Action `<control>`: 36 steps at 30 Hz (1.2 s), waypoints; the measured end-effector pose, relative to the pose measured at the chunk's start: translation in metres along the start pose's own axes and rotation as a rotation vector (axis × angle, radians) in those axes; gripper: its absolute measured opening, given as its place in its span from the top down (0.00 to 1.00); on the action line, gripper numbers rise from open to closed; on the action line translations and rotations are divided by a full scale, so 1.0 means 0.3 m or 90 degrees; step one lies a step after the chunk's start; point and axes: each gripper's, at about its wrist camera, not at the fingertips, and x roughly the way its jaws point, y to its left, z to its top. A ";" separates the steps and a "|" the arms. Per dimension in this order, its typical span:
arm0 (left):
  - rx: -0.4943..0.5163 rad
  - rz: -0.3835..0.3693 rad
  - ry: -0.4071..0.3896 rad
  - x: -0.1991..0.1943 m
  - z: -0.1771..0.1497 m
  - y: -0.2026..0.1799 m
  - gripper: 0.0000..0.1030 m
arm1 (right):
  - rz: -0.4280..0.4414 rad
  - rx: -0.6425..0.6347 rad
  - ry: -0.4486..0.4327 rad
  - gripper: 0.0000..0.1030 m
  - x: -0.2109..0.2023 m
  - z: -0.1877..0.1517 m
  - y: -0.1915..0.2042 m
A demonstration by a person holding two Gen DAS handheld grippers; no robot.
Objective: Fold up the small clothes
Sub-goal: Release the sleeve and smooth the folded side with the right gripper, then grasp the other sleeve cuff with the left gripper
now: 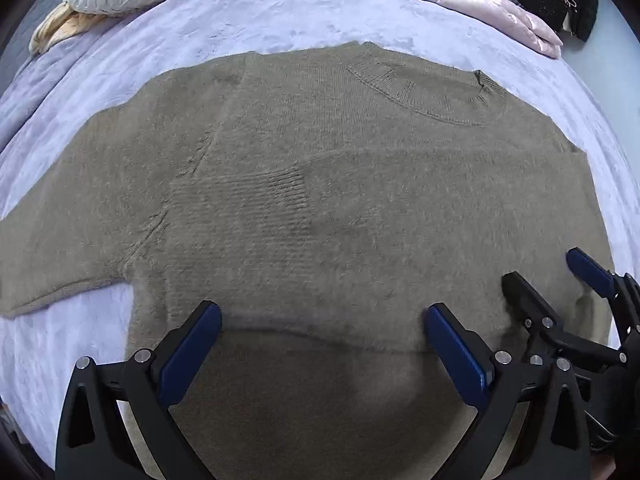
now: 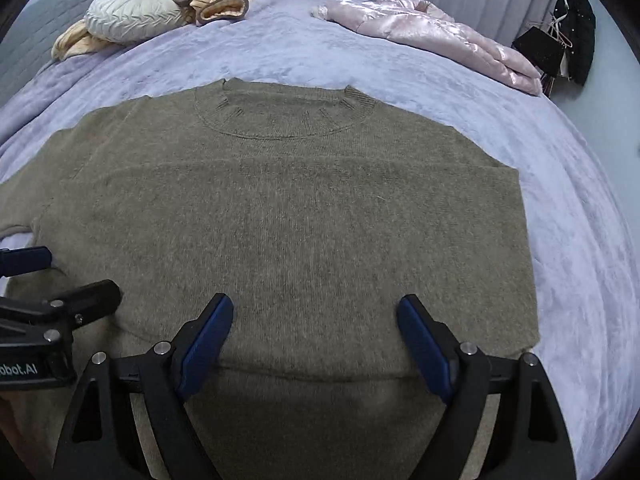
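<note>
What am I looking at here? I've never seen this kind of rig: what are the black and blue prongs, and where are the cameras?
No robot: a person holds two handheld grippers, each with a fisheye camera looking along its black fingers with blue pads. One picture is from the left gripper, the other from the right gripper; each also glimpses the other at its edge. Both are open, holding nothing, above the bottom hem of an olive-brown knitted sweater spread on a lilac plush bedspread. One sleeve is already folded across. Farther back lie a shiny pink padded jacket and a round pale cushion.

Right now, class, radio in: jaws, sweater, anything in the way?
Left gripper and right gripper open, over hem. Olive sweater flat on bed, one sleeve folded in. Nothing in the way.
</note>
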 end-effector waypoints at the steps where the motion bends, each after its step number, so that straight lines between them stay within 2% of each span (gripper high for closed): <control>1: -0.010 -0.007 -0.004 -0.025 -0.013 0.018 0.00 | 0.002 0.013 -0.001 0.15 -0.029 -0.011 -0.014; 4: -0.047 -0.032 -0.048 -0.135 -0.105 0.154 0.00 | 0.020 0.061 -0.045 0.14 -0.141 -0.057 -0.066; 6: -0.094 -0.050 -0.071 -0.188 -0.140 0.265 0.00 | 0.026 0.061 -0.047 0.14 -0.177 -0.085 -0.064; 9: -0.209 -0.055 -0.099 -0.223 -0.216 0.512 0.00 | 0.039 0.035 -0.029 0.14 -0.177 -0.115 -0.024; 14: -0.455 -0.021 -0.167 -0.290 -0.335 1.060 0.00 | 0.057 0.002 -0.001 0.14 -0.147 -0.141 0.074; 18: -0.596 -0.038 -0.210 -0.275 -0.432 1.368 0.00 | 0.057 -0.026 0.004 0.14 -0.144 -0.146 0.150; 20: -0.625 -0.049 -0.217 -0.215 -0.411 1.442 0.00 | 0.058 -0.039 0.007 0.14 -0.141 -0.146 0.181; 23: -0.635 -0.070 -0.213 -0.164 -0.399 1.522 0.00 | 0.053 -0.055 0.014 0.14 -0.136 -0.145 0.222; 26: -0.624 -0.080 -0.227 -0.148 -0.338 1.531 0.00 | 0.048 -0.063 0.019 0.14 -0.135 -0.143 0.248; 31: -0.623 -0.146 -0.239 -0.083 -0.191 1.481 0.00 | 0.037 -0.074 0.026 0.14 -0.135 -0.133 0.274; 36: -0.632 -0.155 -0.256 -0.063 -0.150 1.486 0.00 | 0.027 -0.079 0.029 0.14 -0.136 -0.125 0.289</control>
